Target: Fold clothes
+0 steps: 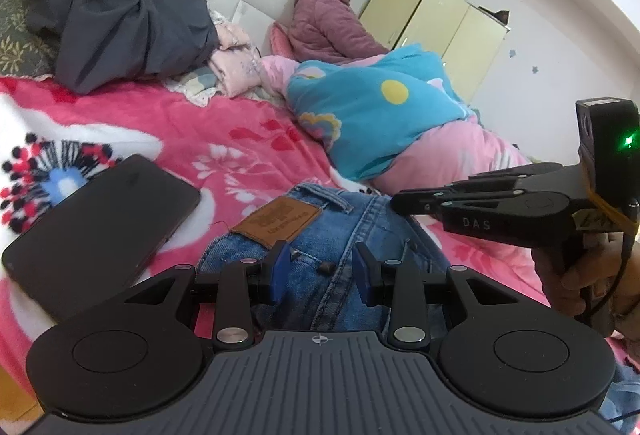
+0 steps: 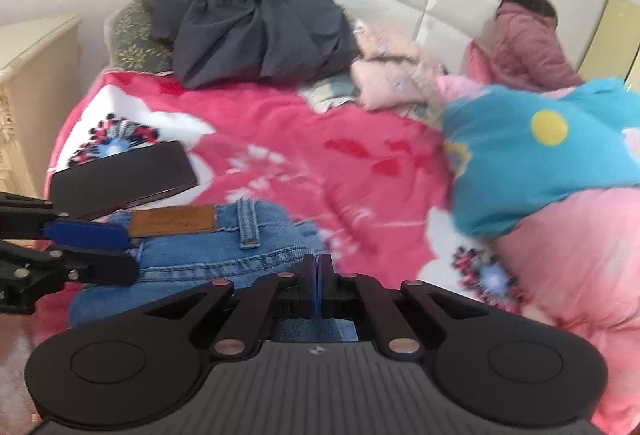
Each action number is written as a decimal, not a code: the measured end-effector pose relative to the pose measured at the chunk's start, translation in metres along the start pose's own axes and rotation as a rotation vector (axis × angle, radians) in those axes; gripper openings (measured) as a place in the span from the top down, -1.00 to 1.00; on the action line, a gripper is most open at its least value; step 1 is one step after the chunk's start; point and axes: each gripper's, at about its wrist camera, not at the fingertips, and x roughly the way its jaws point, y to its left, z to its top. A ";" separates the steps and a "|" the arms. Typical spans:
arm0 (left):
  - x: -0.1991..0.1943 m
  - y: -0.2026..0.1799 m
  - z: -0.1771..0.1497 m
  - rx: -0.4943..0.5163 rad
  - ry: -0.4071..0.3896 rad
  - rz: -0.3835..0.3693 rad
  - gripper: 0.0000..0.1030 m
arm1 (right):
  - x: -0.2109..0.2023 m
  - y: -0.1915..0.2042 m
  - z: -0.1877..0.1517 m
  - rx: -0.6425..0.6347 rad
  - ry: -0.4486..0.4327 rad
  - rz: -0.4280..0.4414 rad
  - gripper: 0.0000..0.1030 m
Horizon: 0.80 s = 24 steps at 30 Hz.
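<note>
Blue jeans (image 1: pixel 344 235) with a brown leather waist patch (image 1: pixel 276 221) lie on the pink floral blanket (image 1: pixel 224 139), waistband away from me. My left gripper (image 1: pixel 320 271) is open, its blue pads hovering over the jeans just below the patch. My right gripper (image 2: pixel 317 275) has its pads pressed together over the jeans' (image 2: pixel 224 247) right edge; whether denim is pinched between them is not clear. The right gripper also shows in the left wrist view (image 1: pixel 404 201), its fingers closed. The left gripper shows in the right wrist view (image 2: pixel 100 251).
A black phone (image 1: pixel 96 227) lies on the blanket left of the jeans. A dark grey garment pile (image 1: pixel 120 23) and pink clothes (image 1: pixel 236 67) sit near the headboard. A person under a blue and pink quilt (image 1: pixel 372 107) lies on the right. A bedside cabinet (image 2: pixel 36 87) stands left.
</note>
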 end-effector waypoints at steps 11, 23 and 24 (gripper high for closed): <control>0.016 -0.009 -0.003 0.064 -0.003 0.003 0.35 | 0.042 0.003 -0.020 -0.145 0.039 -0.077 1.00; -0.004 0.055 -0.006 -0.374 0.162 -0.077 0.07 | 0.064 0.007 -0.054 -0.089 0.011 -0.090 1.00; 0.003 0.058 -0.005 -0.413 0.162 -0.083 -0.08 | 0.064 0.008 -0.053 -0.091 0.011 -0.093 1.00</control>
